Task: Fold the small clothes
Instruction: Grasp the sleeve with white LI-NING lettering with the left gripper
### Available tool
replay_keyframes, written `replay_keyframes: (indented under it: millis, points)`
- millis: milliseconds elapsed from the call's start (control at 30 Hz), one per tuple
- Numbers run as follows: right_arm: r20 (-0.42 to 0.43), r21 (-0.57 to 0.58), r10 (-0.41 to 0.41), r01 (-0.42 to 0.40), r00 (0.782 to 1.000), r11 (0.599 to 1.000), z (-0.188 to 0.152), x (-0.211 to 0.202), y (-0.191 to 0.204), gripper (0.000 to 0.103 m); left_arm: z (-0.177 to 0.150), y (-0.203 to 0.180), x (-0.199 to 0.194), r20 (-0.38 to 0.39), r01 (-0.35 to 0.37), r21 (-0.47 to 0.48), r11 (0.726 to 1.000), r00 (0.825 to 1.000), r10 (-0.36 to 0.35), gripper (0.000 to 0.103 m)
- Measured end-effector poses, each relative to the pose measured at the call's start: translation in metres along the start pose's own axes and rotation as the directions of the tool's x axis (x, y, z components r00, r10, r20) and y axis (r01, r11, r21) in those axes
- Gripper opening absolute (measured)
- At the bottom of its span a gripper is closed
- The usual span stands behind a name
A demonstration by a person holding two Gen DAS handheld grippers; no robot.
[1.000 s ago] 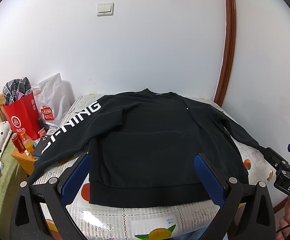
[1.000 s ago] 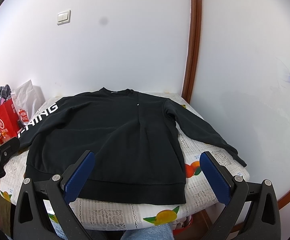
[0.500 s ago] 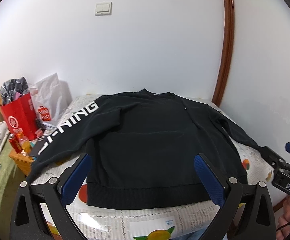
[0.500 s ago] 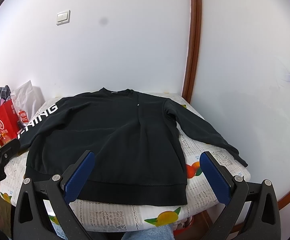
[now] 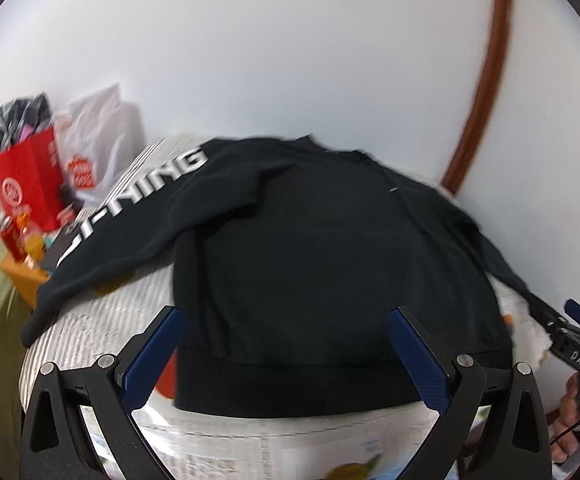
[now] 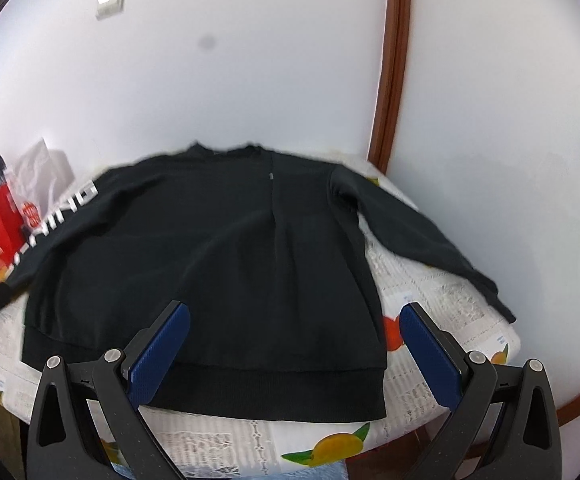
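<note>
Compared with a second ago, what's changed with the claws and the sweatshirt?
Both open claws, left and right, have moved in toward the black sweatshirt, which looms larger and blurred. Neither has taken hold of it. The sweatshirt stays spread flat on the table.

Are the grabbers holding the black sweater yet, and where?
No. The left gripper and right gripper are both open, holding nothing. The black sweatshirt lies flat on the table.

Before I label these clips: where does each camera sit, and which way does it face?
Left wrist: on the left gripper, facing the black sweatshirt on the table; right gripper and hand at right edge.
Right wrist: on the right gripper, facing the sweatshirt; both fingers show.
Shared: sweatshirt, red bag, wall.
</note>
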State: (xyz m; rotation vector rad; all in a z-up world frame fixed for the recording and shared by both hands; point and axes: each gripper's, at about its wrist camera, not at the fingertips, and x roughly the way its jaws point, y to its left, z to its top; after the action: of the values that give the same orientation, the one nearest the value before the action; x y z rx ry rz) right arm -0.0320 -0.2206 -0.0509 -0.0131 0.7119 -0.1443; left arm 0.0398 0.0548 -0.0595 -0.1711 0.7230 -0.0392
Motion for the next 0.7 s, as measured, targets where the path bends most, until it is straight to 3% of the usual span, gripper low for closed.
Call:
replay_keyframes:
  millis: [200, 333, 500, 600, 700]
  points:
    - [-0.067, -0.013, 0.028, -0.029, 0.997, 0.999, 0.002, 0.046, 0.006, 0.102, -0.004, 0.054, 0.031, -0.053, -0.073, -0.102, 0.992, 0.996, 0.068, 0.102]
    - [-0.09, -0.054, 0.052, -0.057, 0.995, 0.997, 0.005, 0.073, 0.02, 0.102, -0.008, 0.099, 0.051, -0.076, -0.087, -0.215, 0.973, 0.994, 0.072, 0.097]
    - [-0.079, -0.052, 0.072, -0.076, 0.994, 0.996, 0.012, 0.089, 0.032, 0.102, -0.007, 0.147, 0.07, -0.072, -0.092, -0.362, 0.928, 0.995, 0.071, 0.089]
    - [-0.098, -0.047, 0.1, -0.105, 0.99, 0.993, 0.019, 0.099, 0.037, 0.102, -0.006, 0.169, 0.083, -0.056, -0.06, -0.457, 0.887, 0.998, 0.038, 0.082]
    - [-0.113, -0.068, 0.076, -0.084, 0.991, 0.994, 0.026, 0.109, 0.044, 0.102, -0.001, 0.185, 0.092, -0.015, -0.042, -0.537, 0.842, 0.999, 0.04, 0.076]
